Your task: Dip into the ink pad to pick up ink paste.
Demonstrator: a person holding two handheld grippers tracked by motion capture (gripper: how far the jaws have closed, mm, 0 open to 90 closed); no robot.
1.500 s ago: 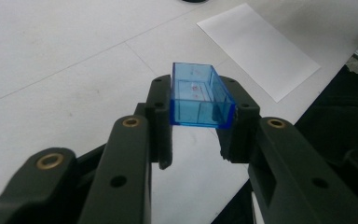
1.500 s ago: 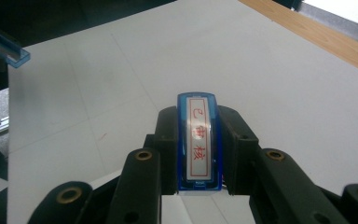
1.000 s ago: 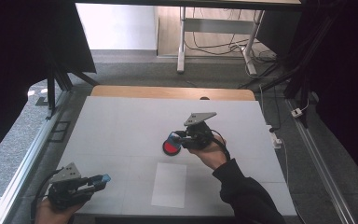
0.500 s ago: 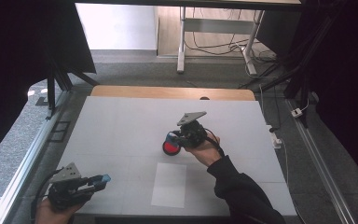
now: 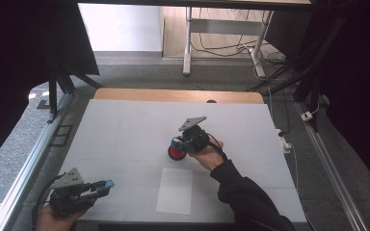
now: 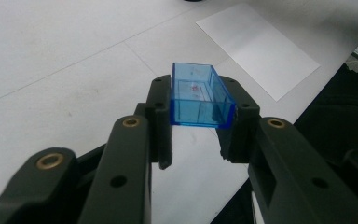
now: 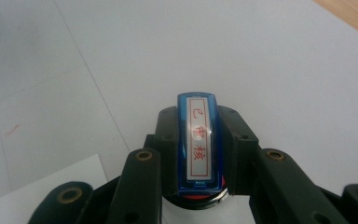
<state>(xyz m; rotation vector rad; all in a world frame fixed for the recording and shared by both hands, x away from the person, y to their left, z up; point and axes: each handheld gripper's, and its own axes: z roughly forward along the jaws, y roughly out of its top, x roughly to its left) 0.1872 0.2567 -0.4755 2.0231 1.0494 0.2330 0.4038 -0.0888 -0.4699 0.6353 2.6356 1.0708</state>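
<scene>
Holding the stamp [image 7: 199,142], the right gripper [image 5: 185,143] has edged leftward.

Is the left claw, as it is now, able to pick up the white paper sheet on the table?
Probably not yet. The left claw is shut on a blue clear cap, so its jaws are occupied. The white paper sheet lies uncovered and close to its right, with nothing between them.

My left gripper [image 5: 107,184] sits low at the near left, level, jaws clamped and pointing right, while my right gripper [image 5: 177,147] reaches mid-table on an outstretched dark-sleeved forearm, jaws clamped too, pointing left and slightly downward.
</scene>
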